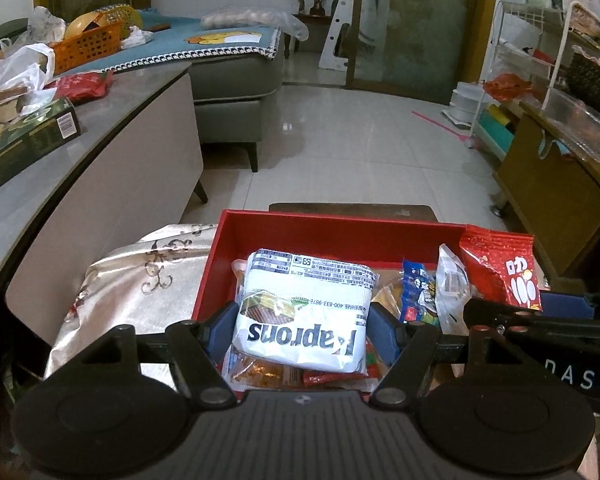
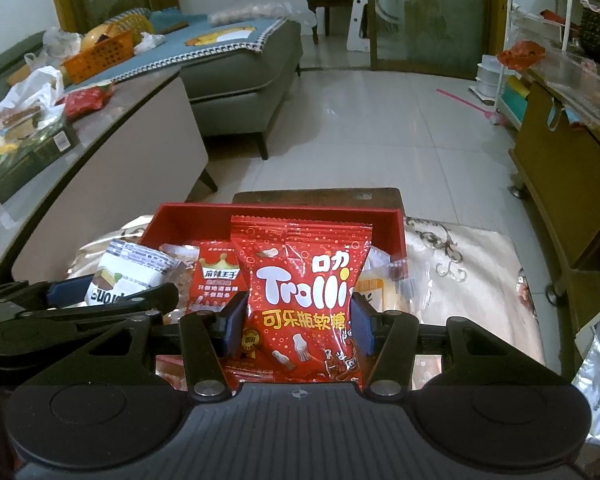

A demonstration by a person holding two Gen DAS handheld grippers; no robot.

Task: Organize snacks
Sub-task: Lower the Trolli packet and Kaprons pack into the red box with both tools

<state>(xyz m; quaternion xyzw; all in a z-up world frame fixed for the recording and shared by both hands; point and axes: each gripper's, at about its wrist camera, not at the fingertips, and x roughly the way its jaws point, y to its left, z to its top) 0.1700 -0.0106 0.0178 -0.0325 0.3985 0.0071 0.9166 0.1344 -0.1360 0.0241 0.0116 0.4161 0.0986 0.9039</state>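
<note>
The left gripper [image 1: 302, 330] has its blue-padded jaws closed on a crinkly white Kaprons wafer packet [image 1: 304, 312], held over the red box [image 1: 236, 240]; its printed name reads upside down, long axis running away from the camera. The right gripper [image 2: 298, 326] pinches a glossy red Trolli gummy bag [image 2: 304, 300] by both side edges, upright, serrated top seal pointing up, above the same rigid, rectangular box [image 2: 172, 216]. The box sits on a shiny silver embroidered cloth [image 2: 460, 280]. The 2 held packs hide most of the snacks in the box; a small red crown-printed packet [image 2: 216, 280] shows partly.
</note>
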